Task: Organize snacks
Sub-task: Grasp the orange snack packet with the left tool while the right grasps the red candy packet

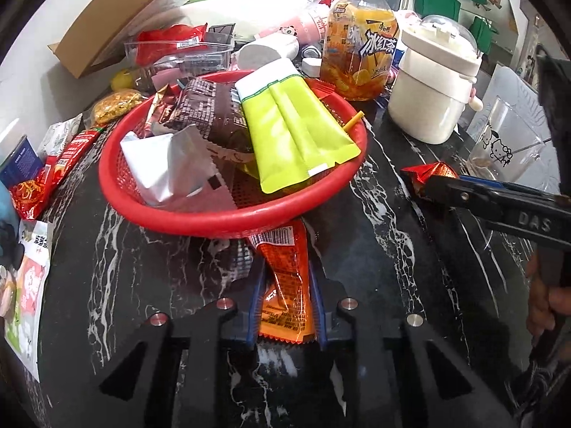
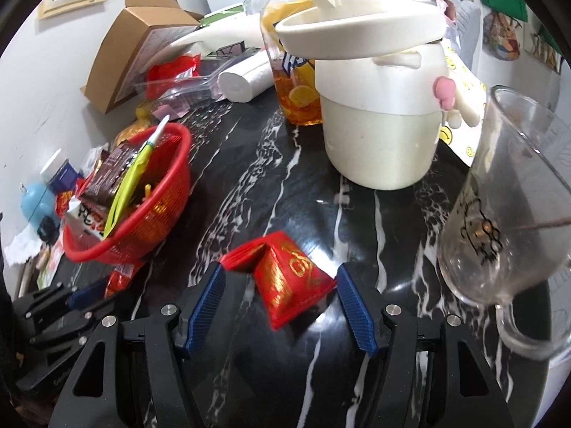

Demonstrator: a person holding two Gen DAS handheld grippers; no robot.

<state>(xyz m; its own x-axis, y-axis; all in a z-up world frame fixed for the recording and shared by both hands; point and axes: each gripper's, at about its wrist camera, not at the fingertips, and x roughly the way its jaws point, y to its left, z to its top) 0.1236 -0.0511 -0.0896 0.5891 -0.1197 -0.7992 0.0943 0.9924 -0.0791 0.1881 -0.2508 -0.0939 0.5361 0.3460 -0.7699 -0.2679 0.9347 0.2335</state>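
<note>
Now L claw (image 1: 285,285) pinching orange packet (image 1: 285,271); R claw (image 2: 278,285) spread.

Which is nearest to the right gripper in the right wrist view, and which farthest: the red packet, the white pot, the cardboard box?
1. The red packet: it lies on the table between the open fingers of the right gripper.
2. The white pot: farther ahead, slightly to the right.
3. The cardboard box: farthest, at the back left by the wall.
</note>
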